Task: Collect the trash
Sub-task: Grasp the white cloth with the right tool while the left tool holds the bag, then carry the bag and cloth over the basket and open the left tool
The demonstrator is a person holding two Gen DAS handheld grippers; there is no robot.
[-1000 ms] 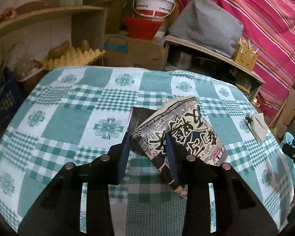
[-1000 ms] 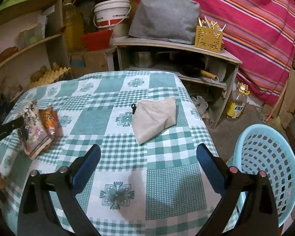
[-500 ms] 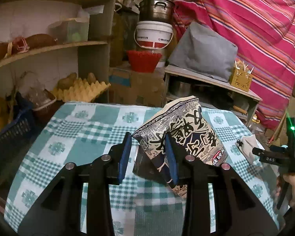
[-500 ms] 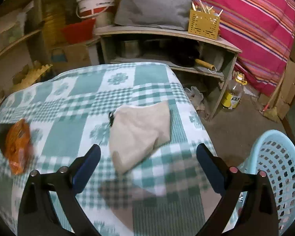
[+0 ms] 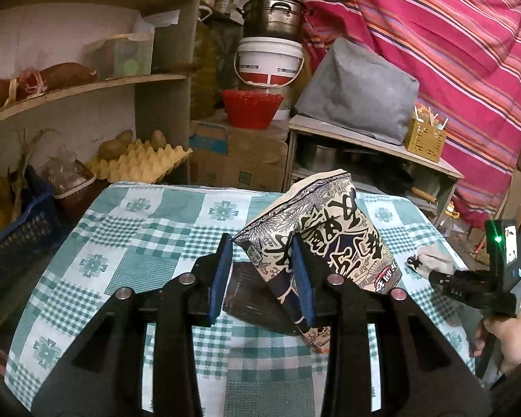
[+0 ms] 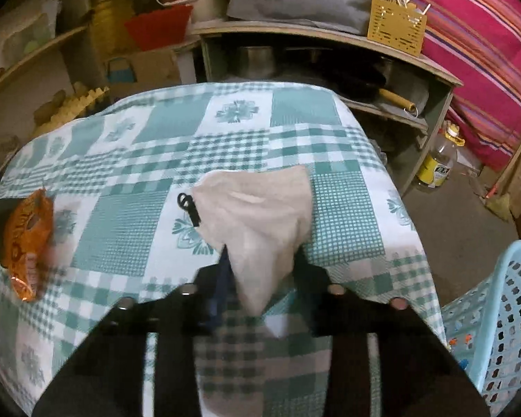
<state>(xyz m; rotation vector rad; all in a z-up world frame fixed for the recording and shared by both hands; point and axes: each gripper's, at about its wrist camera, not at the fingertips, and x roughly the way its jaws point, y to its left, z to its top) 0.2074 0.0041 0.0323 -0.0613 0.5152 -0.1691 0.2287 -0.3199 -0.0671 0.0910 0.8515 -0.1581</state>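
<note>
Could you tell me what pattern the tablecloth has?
The tablecloth is a teal-and-white gingham patchwork with floral squares, clearest in the right wrist view.

The right gripper (image 6: 260,260) is motion-blurred, so its pads on the beige cloth pouch (image 6: 257,215) are hard to make out. The pale blue perforated plastic basket (image 6: 500,316) to its right is cut off by the frame edge.

Patterned snack bag (image 5: 326,239) lifted off table, beige pouch (image 6: 260,222) and orange wrapper (image 6: 26,239) lying flat
</note>
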